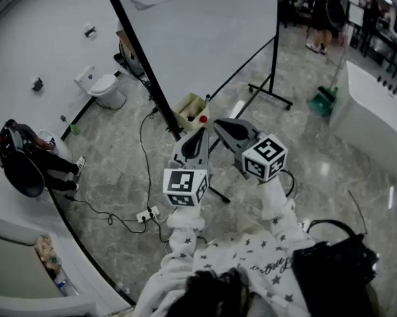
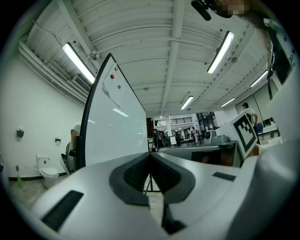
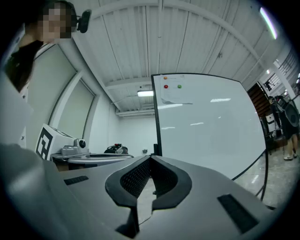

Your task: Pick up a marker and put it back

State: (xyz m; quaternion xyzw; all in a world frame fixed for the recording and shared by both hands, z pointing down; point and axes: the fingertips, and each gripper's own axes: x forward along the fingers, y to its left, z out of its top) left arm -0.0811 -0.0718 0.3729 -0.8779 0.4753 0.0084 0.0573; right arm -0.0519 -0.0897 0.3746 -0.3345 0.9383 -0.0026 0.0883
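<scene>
Grey and clenched tip to tip, the left gripper (image 2: pixel 150 158) is grasping nothing, its jaws pressing together over empty air. The right gripper (image 3: pixel 150 160) is holding its jaws fully together too, equally empty. Both are pointing forward side by side, near each other, toward the whiteboard (image 1: pixel 201 37). Just past the left gripper's tip in the head view, a small red-tipped object (image 1: pixel 203 119) is showing beside an open box (image 1: pixel 187 108) sitting on the floor (image 1: pixel 303 164) at the whiteboard's foot; whether it is the marker I cannot tell. Farther out, a power strip (image 1: pixel 148 215) is lying on the floor, and a toilet (image 1: pixel 105 88) is standing by the wall (image 1: pixel 45 43).
</scene>
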